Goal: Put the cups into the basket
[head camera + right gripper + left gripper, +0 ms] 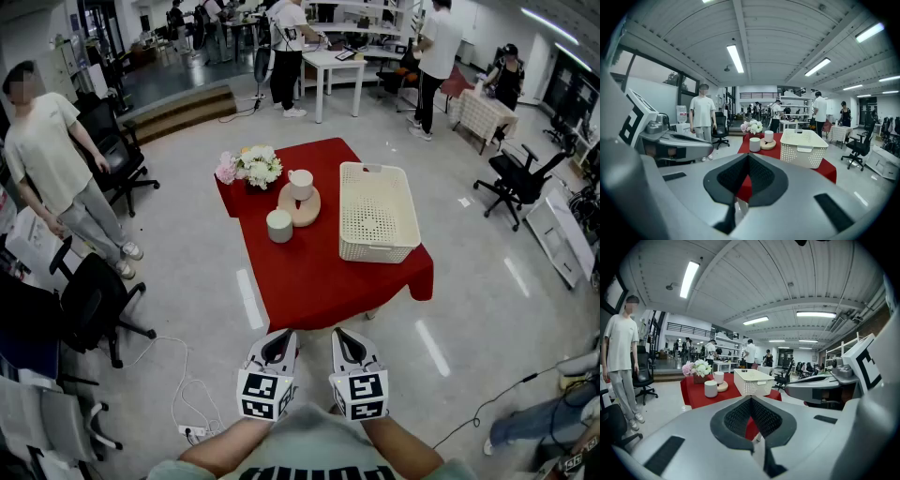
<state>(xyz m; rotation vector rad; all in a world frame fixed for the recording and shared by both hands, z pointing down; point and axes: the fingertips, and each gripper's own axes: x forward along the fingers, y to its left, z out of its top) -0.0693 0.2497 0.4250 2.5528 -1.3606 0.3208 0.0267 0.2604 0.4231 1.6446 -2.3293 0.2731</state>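
Note:
A red-clothed table (309, 272) stands out ahead of me. One white cup (279, 225) rests on the cloth. A second white cup (300, 184) sits on a round wooden disc (307, 210) just behind it. To their right is the empty cream basket (412, 246). My left gripper (281, 339) and right gripper (345, 339) are held side by side well short of the table, both shut and holding nothing. Both cups (710, 388) (719, 377) and the basket (753, 381) show far off in the left gripper view, and again, cups (754, 144) (768, 136) and basket (803, 148), in the right gripper view.
A bunch of flowers (251, 167) stands at the table's far left corner. A person (52, 150) stands at the left beside black office chairs (98, 300). A cable and power strip (187, 427) lie on the floor near my feet. Another chair (516, 183) is at the right.

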